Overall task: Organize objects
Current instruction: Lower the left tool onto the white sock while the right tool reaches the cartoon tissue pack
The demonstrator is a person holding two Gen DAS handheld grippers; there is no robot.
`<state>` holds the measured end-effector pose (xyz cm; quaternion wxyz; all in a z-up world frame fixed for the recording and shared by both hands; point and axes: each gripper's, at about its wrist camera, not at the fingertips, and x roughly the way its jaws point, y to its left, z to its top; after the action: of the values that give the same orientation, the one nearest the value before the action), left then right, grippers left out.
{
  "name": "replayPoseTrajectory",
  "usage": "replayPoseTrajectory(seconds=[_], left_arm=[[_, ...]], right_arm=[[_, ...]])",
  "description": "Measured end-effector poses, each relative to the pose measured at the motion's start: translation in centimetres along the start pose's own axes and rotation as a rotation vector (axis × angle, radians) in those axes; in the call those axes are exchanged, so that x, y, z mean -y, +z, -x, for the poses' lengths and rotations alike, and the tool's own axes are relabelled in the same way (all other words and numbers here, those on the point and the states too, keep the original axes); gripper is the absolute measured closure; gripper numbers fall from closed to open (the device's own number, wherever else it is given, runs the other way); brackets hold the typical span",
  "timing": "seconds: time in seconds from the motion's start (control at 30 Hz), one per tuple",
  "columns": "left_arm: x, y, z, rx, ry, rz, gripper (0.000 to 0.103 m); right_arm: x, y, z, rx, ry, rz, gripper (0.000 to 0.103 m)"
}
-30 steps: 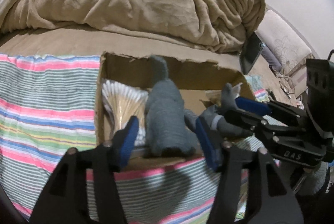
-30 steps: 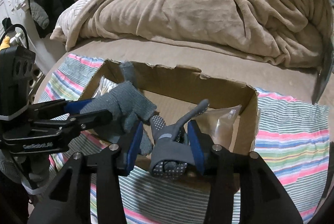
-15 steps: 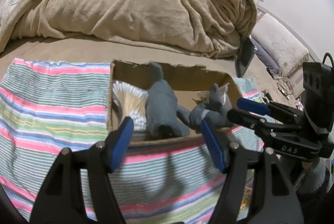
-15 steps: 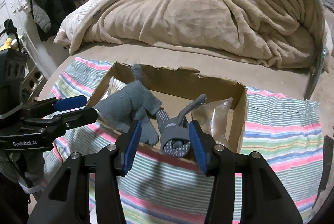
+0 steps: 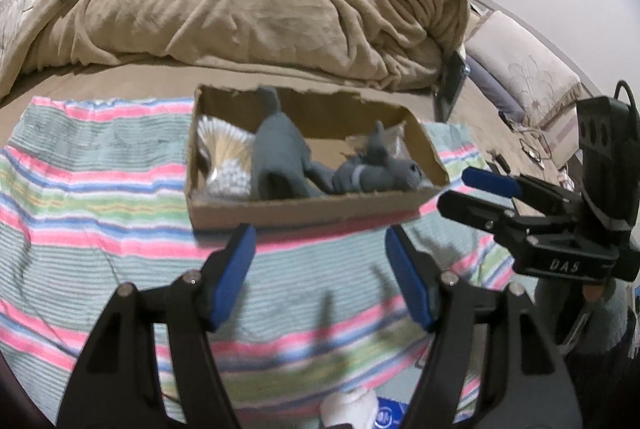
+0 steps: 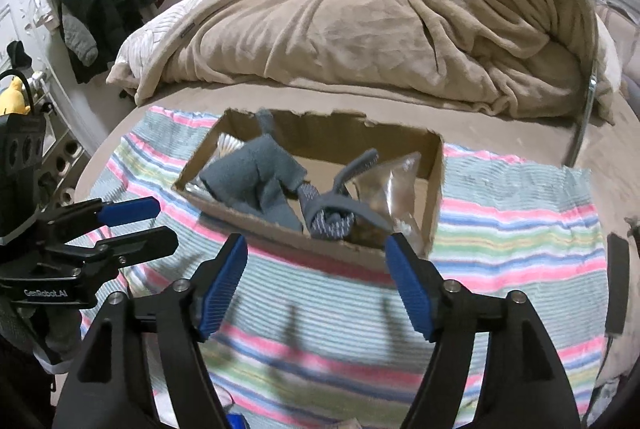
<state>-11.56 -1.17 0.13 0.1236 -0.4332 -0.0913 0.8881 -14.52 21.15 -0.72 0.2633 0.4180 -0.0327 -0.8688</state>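
Left gripper (image 5: 320,269) and right gripper (image 6: 316,273) both empty, jaws parted wide, right set just been opening; short of cardboard box (image 5: 304,215). Grey gloves (image 5: 280,157) inside box, beside cotton swabs (image 5: 224,157). Placement apparently done. Striped cloth (image 5: 100,189) around box offers free room; blanket (image 5: 240,1) behind

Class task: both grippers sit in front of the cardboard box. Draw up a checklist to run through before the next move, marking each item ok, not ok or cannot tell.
1. Left gripper empty, jaws just opened, nothing between them: ok.
2. Right gripper empty, jaws just opened: ok.
3. Both grey gloves, and, inside the cardboard box: ok.
4. Cotton swabs in the box's left end: ok.
5. Clear plastic bag fully inside: cannot tell.
6. More things left to sort near the camera on the striped cloth: cannot tell.
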Motion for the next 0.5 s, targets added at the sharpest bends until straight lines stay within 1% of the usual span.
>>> replayPoseTrajectory(seconds=[0.5], left_arm=[[1.9, -5.4, 1.0, -0.071, -0.011, -0.014, 0.033]], right_arm=[[0.4, -5.0, 2.0, -0.048, -0.041, -0.006, 0.028]])
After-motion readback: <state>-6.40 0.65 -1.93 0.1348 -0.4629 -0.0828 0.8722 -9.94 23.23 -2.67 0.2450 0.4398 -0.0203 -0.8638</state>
